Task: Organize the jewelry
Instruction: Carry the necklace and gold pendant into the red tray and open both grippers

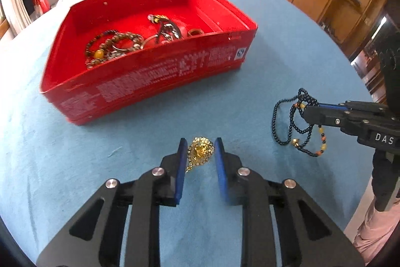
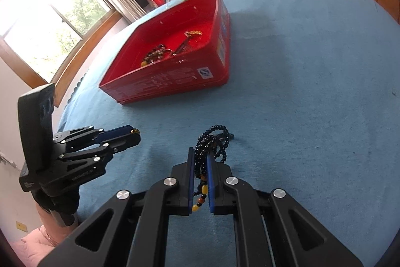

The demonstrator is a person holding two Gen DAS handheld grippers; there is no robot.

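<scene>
Gold chain heaped on cloth; black bead necklace draped; bracelets in red box.

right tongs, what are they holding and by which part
The right tongs are shut on the black bead necklace, pinching a bunched section near its amber and orange beads, with loops hanging free. The left tongs straddle the gold chain, not yet closed.
</scene>
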